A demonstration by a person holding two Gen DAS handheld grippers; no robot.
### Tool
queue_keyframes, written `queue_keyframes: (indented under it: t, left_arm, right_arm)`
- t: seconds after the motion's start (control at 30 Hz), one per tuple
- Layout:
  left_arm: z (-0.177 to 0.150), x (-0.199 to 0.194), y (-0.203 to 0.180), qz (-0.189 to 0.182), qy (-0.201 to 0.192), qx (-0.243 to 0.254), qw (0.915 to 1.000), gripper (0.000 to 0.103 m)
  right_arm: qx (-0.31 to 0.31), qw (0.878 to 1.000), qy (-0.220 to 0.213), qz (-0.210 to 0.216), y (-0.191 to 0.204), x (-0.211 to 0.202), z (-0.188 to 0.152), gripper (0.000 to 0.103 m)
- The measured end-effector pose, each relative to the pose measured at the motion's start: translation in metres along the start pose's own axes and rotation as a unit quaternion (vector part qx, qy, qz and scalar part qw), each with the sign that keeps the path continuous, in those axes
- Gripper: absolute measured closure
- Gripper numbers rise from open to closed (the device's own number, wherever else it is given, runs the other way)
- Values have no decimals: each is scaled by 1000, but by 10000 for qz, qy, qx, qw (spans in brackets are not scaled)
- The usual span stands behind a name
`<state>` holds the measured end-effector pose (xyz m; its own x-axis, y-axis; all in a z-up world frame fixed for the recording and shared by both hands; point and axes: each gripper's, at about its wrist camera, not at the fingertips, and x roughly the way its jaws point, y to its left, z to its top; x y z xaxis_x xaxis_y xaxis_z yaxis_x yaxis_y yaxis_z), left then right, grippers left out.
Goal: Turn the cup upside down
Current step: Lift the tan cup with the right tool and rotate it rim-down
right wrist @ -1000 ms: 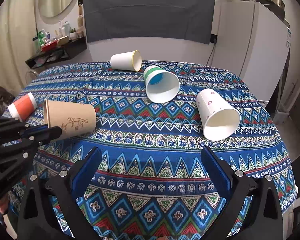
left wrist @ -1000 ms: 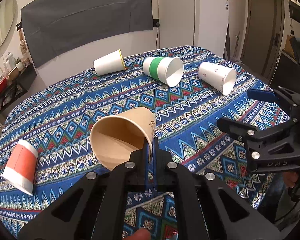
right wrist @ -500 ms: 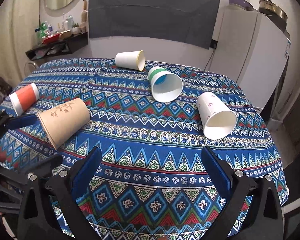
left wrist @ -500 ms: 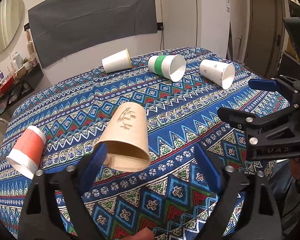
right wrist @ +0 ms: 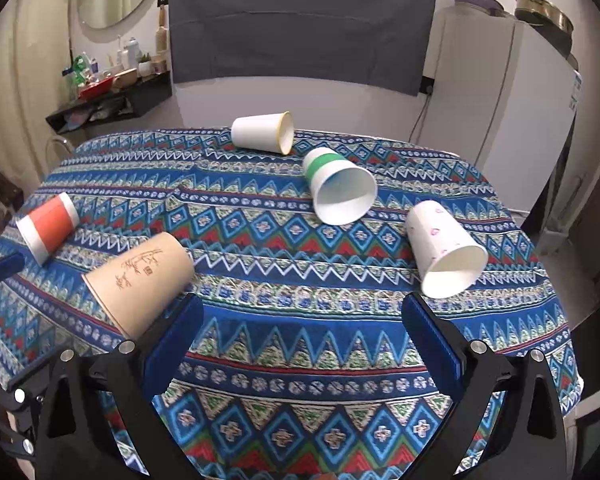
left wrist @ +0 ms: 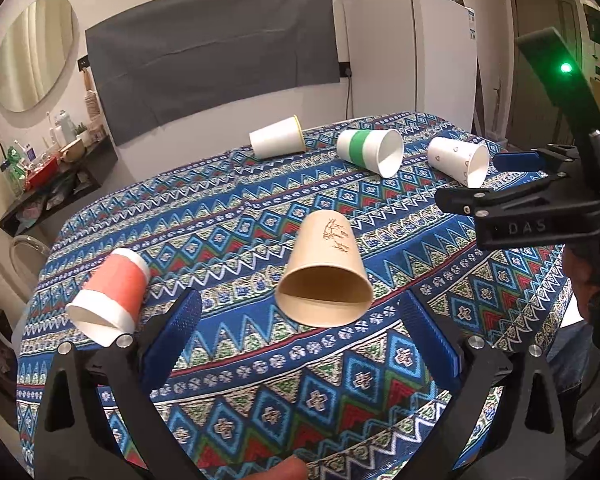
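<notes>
Tan paper cup point(left wrist: 325, 271) lying on its side on the patterned tablecloth point(left wrist: 260, 392), mouth toward the near edge, just beyond the left gripper point(left wrist: 300, 336) with fingers spread wide and empty: close squarely across the wall, then lift and rotate rim-down; right gripper point(right wrist: 300, 340) likewise apart, idle.

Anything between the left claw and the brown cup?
Nothing: only bare patterned tablecloth lies between the open left claw and the brown cup, seen in the left wrist view.
</notes>
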<state>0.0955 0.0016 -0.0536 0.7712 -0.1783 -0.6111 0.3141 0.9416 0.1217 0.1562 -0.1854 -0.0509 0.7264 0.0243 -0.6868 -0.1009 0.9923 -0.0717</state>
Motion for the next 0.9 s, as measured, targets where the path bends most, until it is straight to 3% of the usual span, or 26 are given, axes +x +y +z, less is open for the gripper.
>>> queue_keyframes:
  t: [0.3,0.57,0.77,0.9]
  left_arm:
    - [-9,-5,32,173,-110,-104,9997,6]
    - [-22,7,63,157,-7,-385,9991,6]
    - [-30,16,77,153,54,-465,9988,6]
    - [-33,18,80,95,28,-476,9988,6]
  right_arm:
    - [368,9963,536,561,23,26,22,8]
    - [833,9835,1150,1123,36,58,34,8]
    - [1269,9651,1676,1560,43,84,35,8]
    - [1597,9462,2003,1978,47,101,33,8]
